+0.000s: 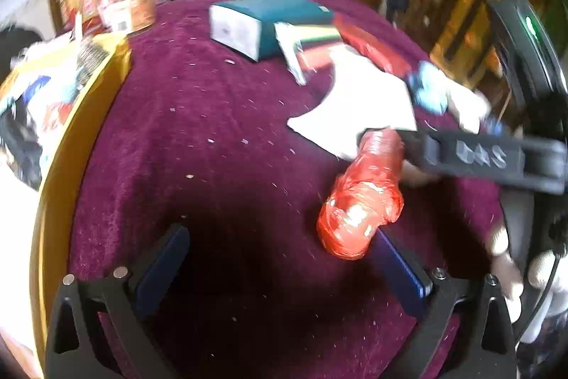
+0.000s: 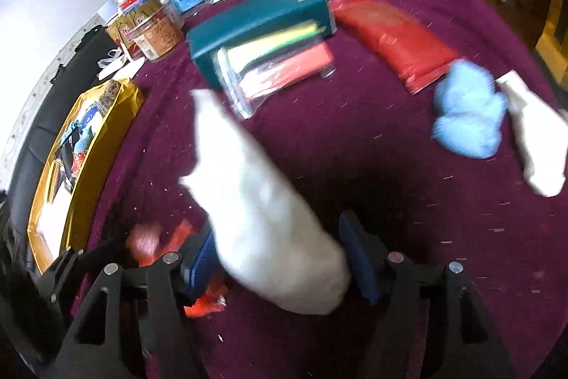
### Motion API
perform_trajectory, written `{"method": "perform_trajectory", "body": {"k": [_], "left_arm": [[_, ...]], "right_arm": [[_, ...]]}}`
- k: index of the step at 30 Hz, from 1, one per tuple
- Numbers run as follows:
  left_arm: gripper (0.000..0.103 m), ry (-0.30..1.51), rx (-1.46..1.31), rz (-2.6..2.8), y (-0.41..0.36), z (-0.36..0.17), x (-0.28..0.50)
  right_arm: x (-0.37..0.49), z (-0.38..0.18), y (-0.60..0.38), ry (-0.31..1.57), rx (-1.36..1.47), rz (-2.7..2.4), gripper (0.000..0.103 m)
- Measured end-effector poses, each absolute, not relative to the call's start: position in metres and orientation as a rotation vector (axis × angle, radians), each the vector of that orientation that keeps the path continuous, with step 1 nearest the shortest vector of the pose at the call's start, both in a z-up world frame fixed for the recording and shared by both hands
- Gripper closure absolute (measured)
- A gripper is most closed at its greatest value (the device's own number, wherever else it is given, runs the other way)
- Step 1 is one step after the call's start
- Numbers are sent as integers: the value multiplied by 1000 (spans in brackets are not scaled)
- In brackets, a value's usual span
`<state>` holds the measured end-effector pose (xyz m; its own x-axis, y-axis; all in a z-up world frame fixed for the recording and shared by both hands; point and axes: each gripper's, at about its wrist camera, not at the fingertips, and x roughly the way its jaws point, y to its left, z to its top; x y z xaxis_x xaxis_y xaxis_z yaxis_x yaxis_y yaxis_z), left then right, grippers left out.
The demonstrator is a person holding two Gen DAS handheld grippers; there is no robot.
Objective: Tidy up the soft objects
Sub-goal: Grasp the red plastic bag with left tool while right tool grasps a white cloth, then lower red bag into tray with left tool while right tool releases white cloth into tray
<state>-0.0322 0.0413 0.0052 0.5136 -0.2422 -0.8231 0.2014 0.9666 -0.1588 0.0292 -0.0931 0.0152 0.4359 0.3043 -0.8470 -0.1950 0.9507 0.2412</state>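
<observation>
White sock [image 2: 269,201] sits between the pads of the right gripper [image 2: 280,258], lifted off the maroon cloth [image 2: 390,201]; the blue pads look pressed to its sides, so we read it as held, though blur leaves contact a bit uncertain. Left gripper [image 1: 280,258] is wide with nothing between its pads; a red plastic-wrapped bundle [image 1: 362,201] lies just beside its right pad, touching or not we cannot tell. Farther out we see a light blue fluffy piece [image 2: 468,109] and a second white sock [image 2: 536,137] loose on the cloth, then a red flat packet [image 2: 397,38] and a teal box [image 2: 255,27]. At the left edge a yellow bin [image 2: 81,173] already holds several fabric items. We judge the sorting partly done: this sock, the blue piece, the other sock and probably the bundle remain.
</observation>
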Motion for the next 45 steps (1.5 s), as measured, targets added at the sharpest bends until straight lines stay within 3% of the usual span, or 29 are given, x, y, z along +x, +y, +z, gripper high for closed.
{"method": "perform_trajectory", "body": {"k": [1, 2, 3, 9, 19, 22, 23, 24, 37, 45], "left_arm": [[1, 1002, -17, -270, 37, 5, -33], [1, 1006, 4, -272, 34, 4, -34], [1, 1006, 3, -272, 35, 5, -34], [1, 1017, -63, -288, 40, 8, -38], [1, 995, 104, -279, -2, 6, -1], [21, 991, 128, -272, -3, 5, -6], [44, 988, 127, -271, -2, 8, -9], [55, 995, 119, -265, 1, 11, -12], [55, 891, -232, -346, 80, 61, -87], [54, 805, -366, -214, 178, 78, -120]], "right_arm": [[29, 16, -91, 1074, 105, 322, 44], [28, 17, -90, 1066, 92, 322, 70], [27, 16, -91, 1074, 98, 329, 82], [2, 18, -126, 1100, 116, 289, 84], [-27, 16, -168, 1082, 191, 268, 83], [-29, 15, -166, 1069, 186, 258, 83], [-30, 15, -166, 1066, 181, 254, 83], [-31, 15, -166, 1064, 177, 249, 83], [-51, 34, -159, 1003, 199, 248, 83], [-64, 60, -132, 966, 177, 305, 83]]}}
